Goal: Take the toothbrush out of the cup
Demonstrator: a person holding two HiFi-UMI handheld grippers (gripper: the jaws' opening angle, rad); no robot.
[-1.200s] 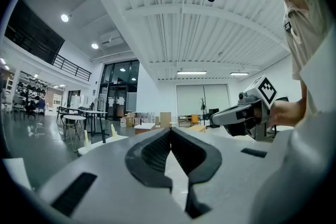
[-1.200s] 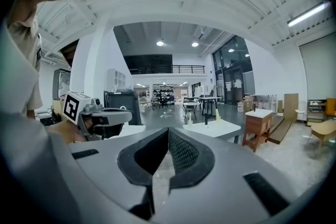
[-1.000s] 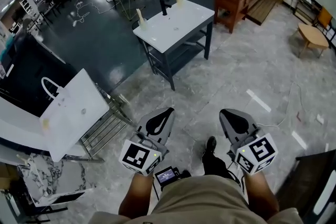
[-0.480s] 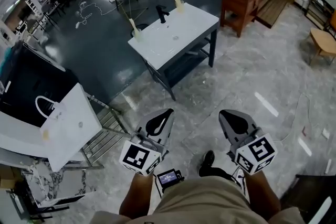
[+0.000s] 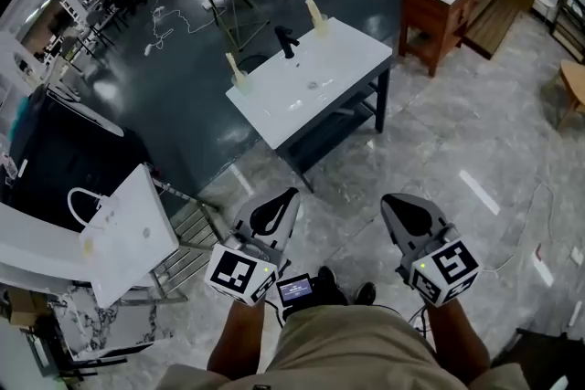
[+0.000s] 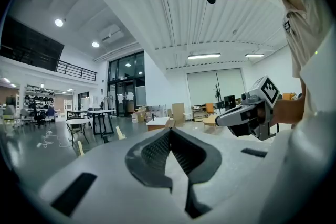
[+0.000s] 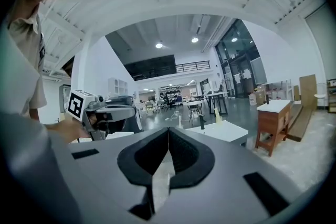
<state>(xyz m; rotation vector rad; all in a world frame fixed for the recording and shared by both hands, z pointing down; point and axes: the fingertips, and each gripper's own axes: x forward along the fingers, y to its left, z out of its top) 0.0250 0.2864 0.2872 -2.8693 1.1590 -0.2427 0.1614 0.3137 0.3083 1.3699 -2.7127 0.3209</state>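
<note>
Head view
- Grip: my grey two-jaw left gripper (image 5: pixel 291 195) and its twin, my right gripper (image 5: pixel 388 199), sit side by side at lower centre. Both are clenched on nothing.
- Why so: I judge I carry them shut and nearly level because nothing is within reach.
- Target place: the white-topped, dark-legged washstand (image 5: pixel 352 57) with a black faucet (image 5: pixel 286 39) stands at upper centre, well apart from both grippers.
- Containers: a small pale cup (image 5: pixel 239 80) stands at the top's left corner, and a second small cup (image 5: pixel 321 20) at its far corner. A pale upright stick stands in each.
- Toothbrush: I judge it is one of those sticks, not yet taken out. They are too small to tell which.

Left gripper view
- Jaws: the ribbed black pads are pressed together at lower centre with nothing between them.
- Neighbour: the right gripper (image 6: pixel 219 120) is at middle right.
- Cups: two pale sticks show small at lower left, and their cups are unclear.

Right gripper view
- Jaws: they are closed tight and empty.
- Neighbour: the left gripper (image 7: pixel 134 111) is at middle left.
- Washstand: its white top (image 7: pixel 226 131) shows just right of centre, with the faucet and sticks on it.
</note>
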